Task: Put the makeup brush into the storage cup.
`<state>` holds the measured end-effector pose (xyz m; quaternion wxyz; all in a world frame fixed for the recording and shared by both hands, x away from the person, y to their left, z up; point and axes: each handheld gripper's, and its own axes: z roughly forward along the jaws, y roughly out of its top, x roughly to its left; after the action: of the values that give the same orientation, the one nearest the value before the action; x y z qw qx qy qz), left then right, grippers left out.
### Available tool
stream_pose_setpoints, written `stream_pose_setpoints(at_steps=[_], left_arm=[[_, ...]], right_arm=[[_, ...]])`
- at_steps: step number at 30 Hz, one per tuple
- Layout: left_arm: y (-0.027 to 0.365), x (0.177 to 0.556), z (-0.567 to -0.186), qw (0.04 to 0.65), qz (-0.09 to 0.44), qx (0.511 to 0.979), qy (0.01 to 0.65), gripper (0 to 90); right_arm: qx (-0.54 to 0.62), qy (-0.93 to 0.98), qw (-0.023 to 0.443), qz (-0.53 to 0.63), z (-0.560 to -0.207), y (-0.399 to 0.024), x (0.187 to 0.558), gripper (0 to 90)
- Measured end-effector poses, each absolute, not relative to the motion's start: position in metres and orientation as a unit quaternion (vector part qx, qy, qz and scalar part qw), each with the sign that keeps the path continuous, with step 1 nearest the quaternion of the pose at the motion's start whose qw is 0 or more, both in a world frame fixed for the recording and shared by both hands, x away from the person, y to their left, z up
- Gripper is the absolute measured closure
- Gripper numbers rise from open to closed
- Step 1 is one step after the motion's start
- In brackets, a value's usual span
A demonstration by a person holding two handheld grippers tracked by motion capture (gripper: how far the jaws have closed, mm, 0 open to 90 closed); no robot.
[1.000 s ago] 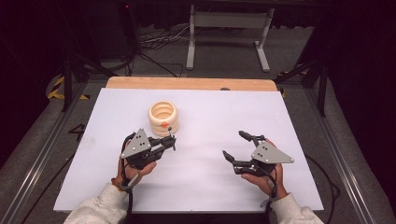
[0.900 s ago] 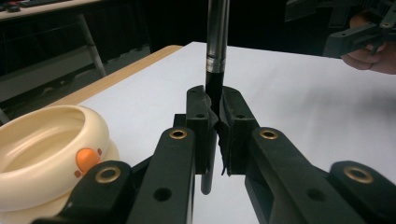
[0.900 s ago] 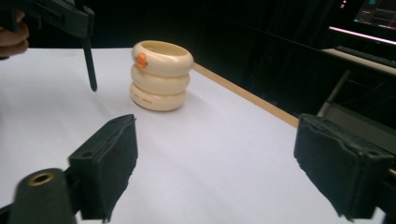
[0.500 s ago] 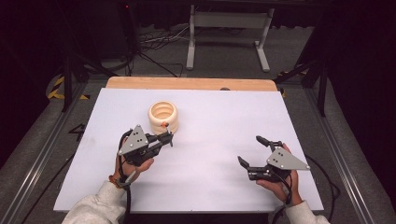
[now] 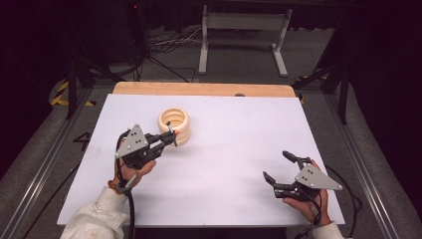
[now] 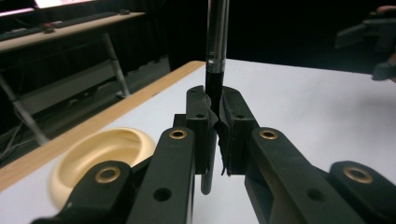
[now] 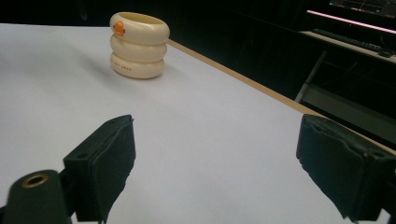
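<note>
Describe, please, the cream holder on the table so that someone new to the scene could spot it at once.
Start from the white table and look to its far left part, near the wooden edge strip. There stands the cream holder, just beyond the left gripper, which is shut on a pen. It looks like three stacked rounded rings, open on top, with a small orange dot on its upper ring.

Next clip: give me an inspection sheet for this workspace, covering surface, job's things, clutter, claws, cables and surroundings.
Surface: white table top, wooden strip along its far edge.
Job's things: cream ribbed ring-shaped holder upright near the far left; slim black pen with silver band clamped upright.
Clutter: nothing seen.
Claws: left claw shut on the pen beside the holder; right claw open, holding nothing, near the right front edge.
Cables: one trails from each claw; more lie on the floor behind.
Surroundings: dark room, grey metal stand beyond the table.
</note>
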<state>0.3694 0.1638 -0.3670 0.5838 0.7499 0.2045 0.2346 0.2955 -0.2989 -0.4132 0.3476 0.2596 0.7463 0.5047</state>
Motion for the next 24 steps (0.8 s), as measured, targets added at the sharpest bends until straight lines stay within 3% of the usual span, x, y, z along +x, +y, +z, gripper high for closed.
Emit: stream_pose_setpoints(at_steps=[8,24], left_arm=[[0.174,0.383,-0.352,0.587,0.254,0.738,0.214,84.0],[0.171,0.417,-0.343,0.580,0.263,0.738,0.226,84.0]], right_arm=[[0.269,0.750,0.369,0.479,-0.421,-0.304,0.294,6.8],[0.288,0.735,0.382,0.480,-0.423,-0.312,0.292,6.9]])
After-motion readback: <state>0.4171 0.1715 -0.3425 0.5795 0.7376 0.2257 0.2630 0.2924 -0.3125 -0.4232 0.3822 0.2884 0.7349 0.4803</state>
